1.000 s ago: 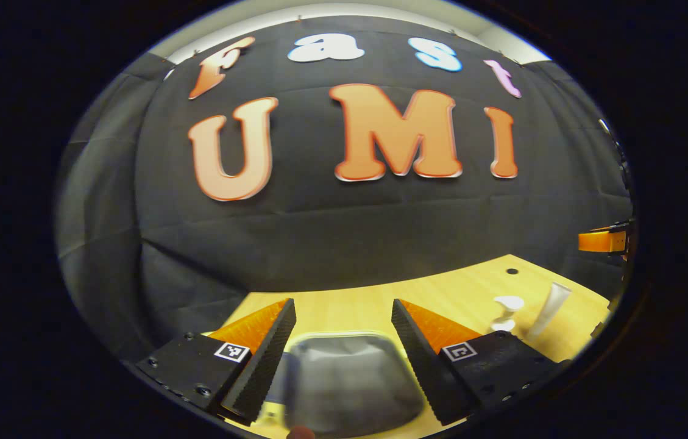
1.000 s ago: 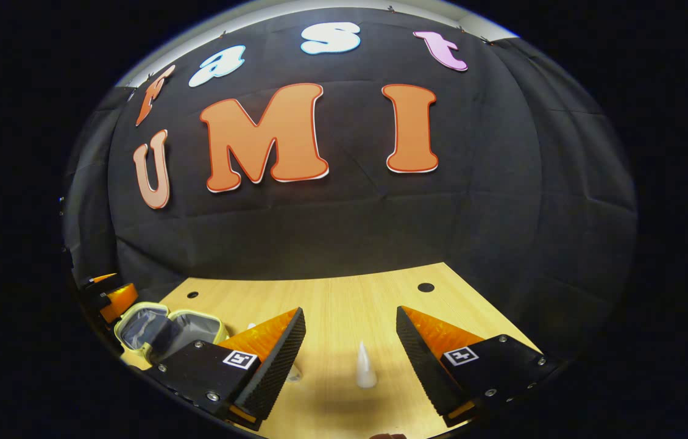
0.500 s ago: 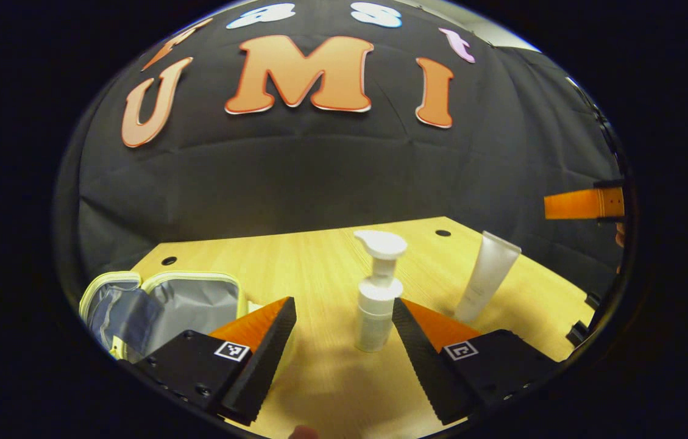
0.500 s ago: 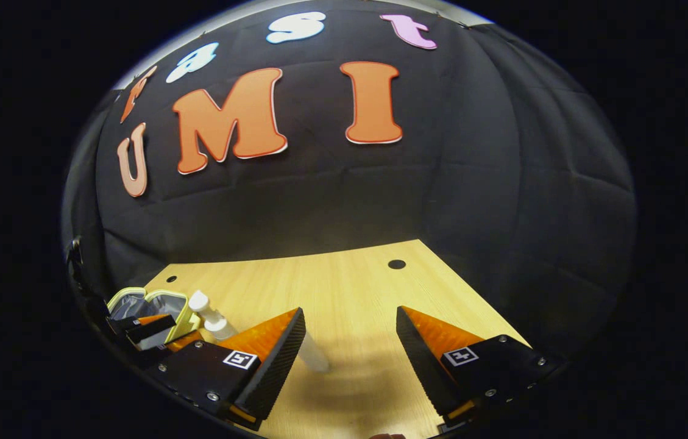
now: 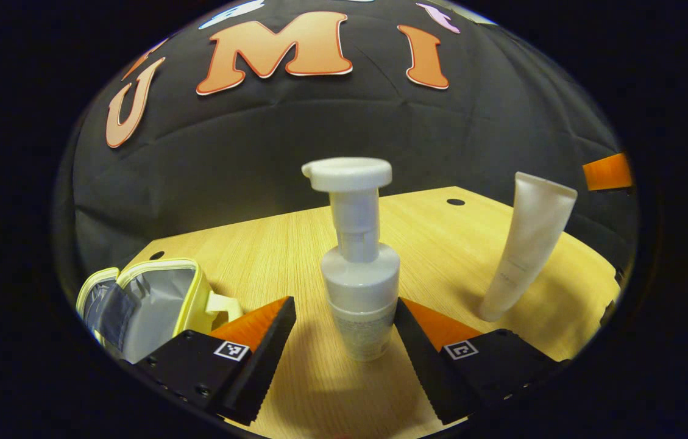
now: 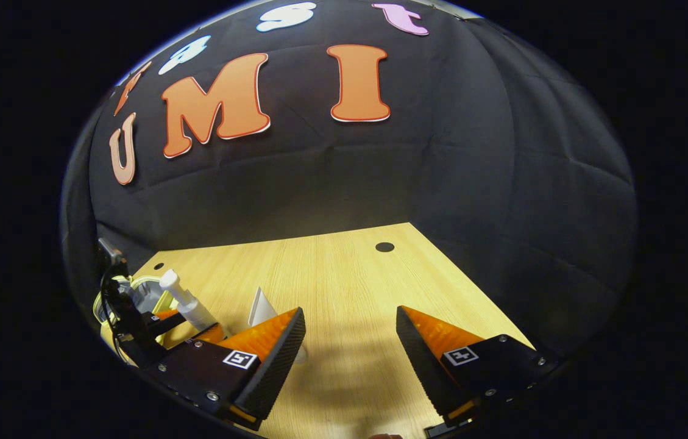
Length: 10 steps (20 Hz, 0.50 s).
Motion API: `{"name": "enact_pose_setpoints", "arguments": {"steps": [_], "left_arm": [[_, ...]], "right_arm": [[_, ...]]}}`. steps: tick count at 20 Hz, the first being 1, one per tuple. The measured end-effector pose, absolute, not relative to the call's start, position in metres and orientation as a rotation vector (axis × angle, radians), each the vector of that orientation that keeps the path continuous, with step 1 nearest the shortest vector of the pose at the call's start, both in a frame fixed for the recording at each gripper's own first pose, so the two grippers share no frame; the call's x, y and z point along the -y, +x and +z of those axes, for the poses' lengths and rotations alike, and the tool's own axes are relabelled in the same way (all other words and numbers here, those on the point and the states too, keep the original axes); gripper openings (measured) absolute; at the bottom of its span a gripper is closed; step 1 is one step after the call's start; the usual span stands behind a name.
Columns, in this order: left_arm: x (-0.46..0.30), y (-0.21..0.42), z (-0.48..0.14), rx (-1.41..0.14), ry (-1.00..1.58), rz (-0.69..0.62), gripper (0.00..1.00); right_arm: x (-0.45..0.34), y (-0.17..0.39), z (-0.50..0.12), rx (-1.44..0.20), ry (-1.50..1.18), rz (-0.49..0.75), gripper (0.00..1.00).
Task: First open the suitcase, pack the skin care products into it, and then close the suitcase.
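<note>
Upright on the wooden worktop, the white pump bottle stands between the wide-spread fingers of the left hand-held gripper, neither touching it. A white squeeze tube stands cap-down at its 3 o'clock, well apart. At 9 o'clock lies the open, yellow-trimmed, grey-lined suitcase. The right hand-held gripper hangs wide over bare worktop, tube just beside its left finger.

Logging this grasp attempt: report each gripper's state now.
Left gripper: open, straddling the upright white plastic pump bottle, not yet gripping it.
Right gripper: open, empty, above the light wooden table.
</note>
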<state>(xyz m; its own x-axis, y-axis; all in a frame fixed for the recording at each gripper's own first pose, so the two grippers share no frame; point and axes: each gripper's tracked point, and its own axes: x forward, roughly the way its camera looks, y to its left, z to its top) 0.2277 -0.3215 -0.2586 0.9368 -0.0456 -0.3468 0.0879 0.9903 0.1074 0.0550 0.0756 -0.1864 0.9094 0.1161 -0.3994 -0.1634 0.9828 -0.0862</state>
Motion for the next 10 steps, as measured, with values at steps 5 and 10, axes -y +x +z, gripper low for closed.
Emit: {"name": "enact_pose_setpoints", "arguments": {"steps": [5,10], "left_arm": [[0.334,0.234,-0.26,-0.366,0.076,-0.091,0.63],[0.334,0.218,-0.232,-0.38,0.017,-0.123,0.6]], "right_arm": [[-0.076,0.047,-0.191,-0.414,-0.141,0.155,0.96],[-0.085,0.038,-0.191,-0.419,-0.135,0.172,0.95]]}}
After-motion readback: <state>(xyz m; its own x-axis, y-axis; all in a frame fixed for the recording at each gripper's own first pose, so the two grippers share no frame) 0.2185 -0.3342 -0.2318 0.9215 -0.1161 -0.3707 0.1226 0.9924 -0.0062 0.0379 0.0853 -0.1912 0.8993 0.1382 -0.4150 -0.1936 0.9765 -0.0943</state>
